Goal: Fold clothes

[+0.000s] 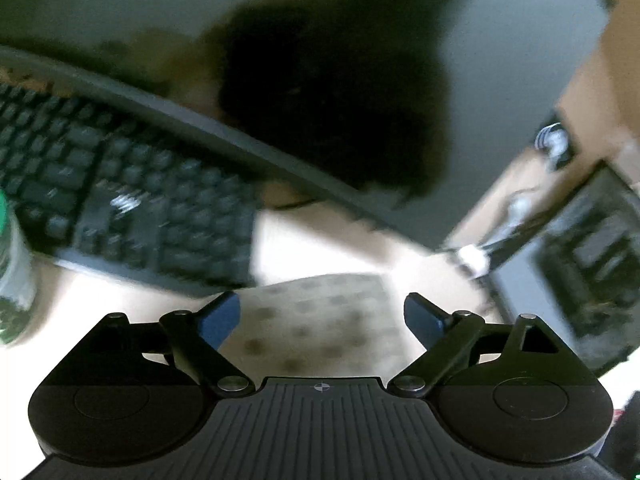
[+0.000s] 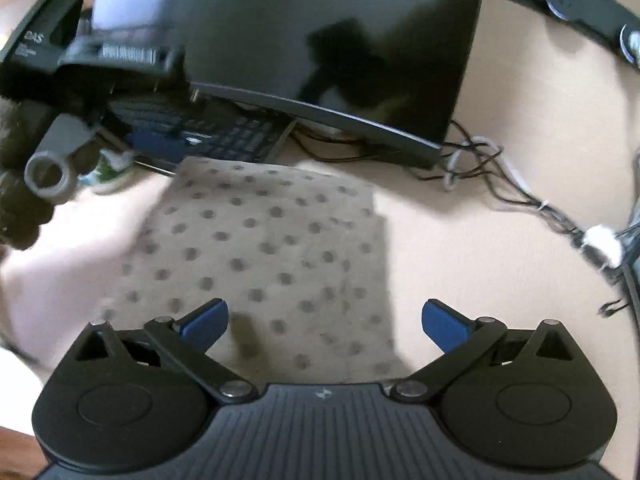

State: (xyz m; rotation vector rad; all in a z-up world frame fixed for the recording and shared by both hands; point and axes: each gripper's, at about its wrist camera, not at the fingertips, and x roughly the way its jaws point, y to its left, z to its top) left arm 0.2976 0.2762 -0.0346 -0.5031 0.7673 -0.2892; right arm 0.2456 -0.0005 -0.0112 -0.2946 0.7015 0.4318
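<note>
The polka-dot cloth (image 2: 272, 248) lies flat on the pale tabletop (image 2: 480, 248), already folded into a neat rectangle, its far edge just beside the black keyboard (image 2: 216, 136) and the dark monitor (image 2: 328, 40) behind it. The right gripper (image 2: 325, 322) hovers over the near part of the cloth with its jaws spread wide and nothing between the blue pads. The left gripper (image 1: 322, 318) also has its jaws spread, and the cloth (image 1: 320, 320) shows below them, untouched by the pads (the left wrist view is rather blurred, so fine contact is hard to judge). In the right wrist view the left gripper (image 2: 156, 140) appears at the upper left, over the keyboard edge, held by a hand (image 2: 24, 184).

The risks from here are mostly about the crowded desk. If the next fold needs a wide sweep, a gripper could strike the keyboard or the monitor's lower edge. A bottle (image 1: 12, 272) with a green cap stands at the left and could be knocked over. The tangle of cables (image 2: 500, 176) on the right could catch a jaw. Also, a pinch that takes only the top layer would probably pull the folded stack open.
</note>
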